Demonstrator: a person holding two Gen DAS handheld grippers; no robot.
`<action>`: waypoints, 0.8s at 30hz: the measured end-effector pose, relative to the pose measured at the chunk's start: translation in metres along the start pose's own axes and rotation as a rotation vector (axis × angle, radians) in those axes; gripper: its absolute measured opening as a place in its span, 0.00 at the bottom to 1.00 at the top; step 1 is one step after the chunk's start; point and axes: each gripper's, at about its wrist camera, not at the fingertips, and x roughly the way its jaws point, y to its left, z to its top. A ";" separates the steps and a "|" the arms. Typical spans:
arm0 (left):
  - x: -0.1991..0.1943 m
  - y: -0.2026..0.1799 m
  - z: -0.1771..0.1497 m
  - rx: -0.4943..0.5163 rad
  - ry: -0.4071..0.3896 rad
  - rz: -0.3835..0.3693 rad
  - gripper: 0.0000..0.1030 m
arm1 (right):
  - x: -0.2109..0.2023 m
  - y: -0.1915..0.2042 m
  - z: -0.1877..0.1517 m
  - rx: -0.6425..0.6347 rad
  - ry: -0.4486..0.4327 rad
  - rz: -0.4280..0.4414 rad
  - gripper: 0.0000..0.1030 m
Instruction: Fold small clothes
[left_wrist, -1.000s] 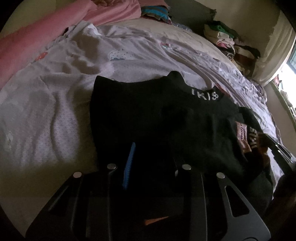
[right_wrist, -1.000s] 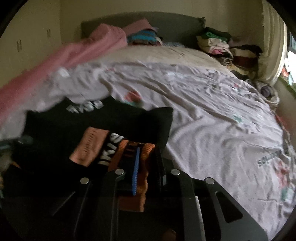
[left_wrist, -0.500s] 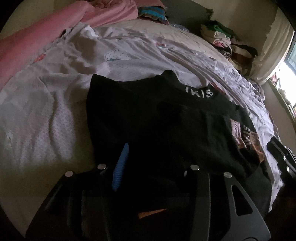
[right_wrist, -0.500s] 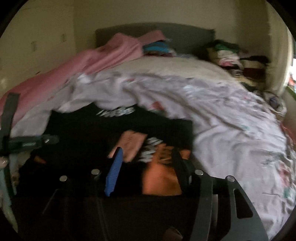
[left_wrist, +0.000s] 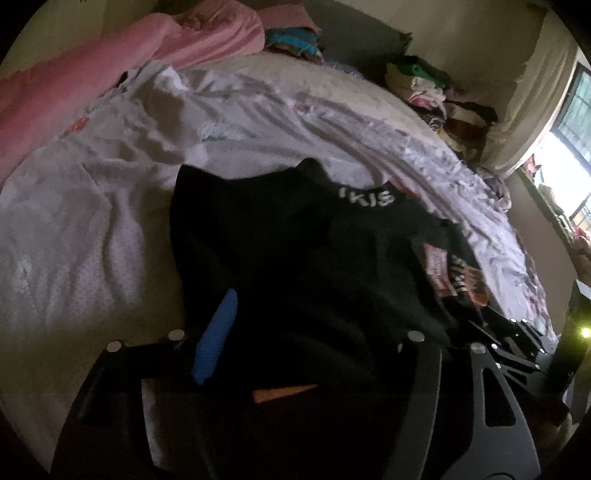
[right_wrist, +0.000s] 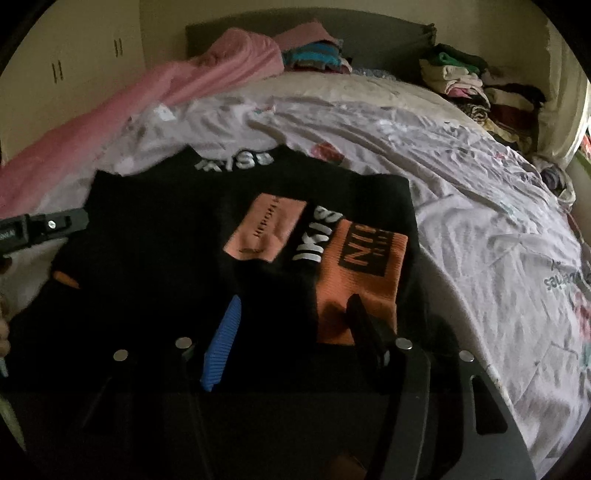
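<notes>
Item: black garment (right_wrist: 155, 236), small, white lettering at collar, orange and pink patches (right_wrist: 358, 269) on folded part. Location: near edge of bed (right_wrist: 480, 221), flat on pale sheet.

Left gripper (left_wrist: 314, 332): fingers spread, just been opening, over dark cloth, nothing pinched.

Right gripper (right_wrist: 295, 328): fingers spread, just been opening, above orange patch, nothing held.

Handling, judged: light, limp, thin knit; creases easily, slides on sheet. Take hold at hem corners or folded edge, both sides together.
</notes>
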 end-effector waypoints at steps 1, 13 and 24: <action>-0.004 -0.003 0.000 0.007 -0.013 -0.007 0.62 | -0.004 0.000 -0.001 0.008 -0.013 0.006 0.60; -0.024 -0.013 -0.002 0.035 -0.077 0.003 0.82 | -0.042 -0.002 0.000 0.035 -0.111 0.003 0.89; -0.034 -0.014 -0.001 0.028 -0.104 0.034 0.91 | -0.062 0.002 0.004 0.016 -0.172 -0.015 0.95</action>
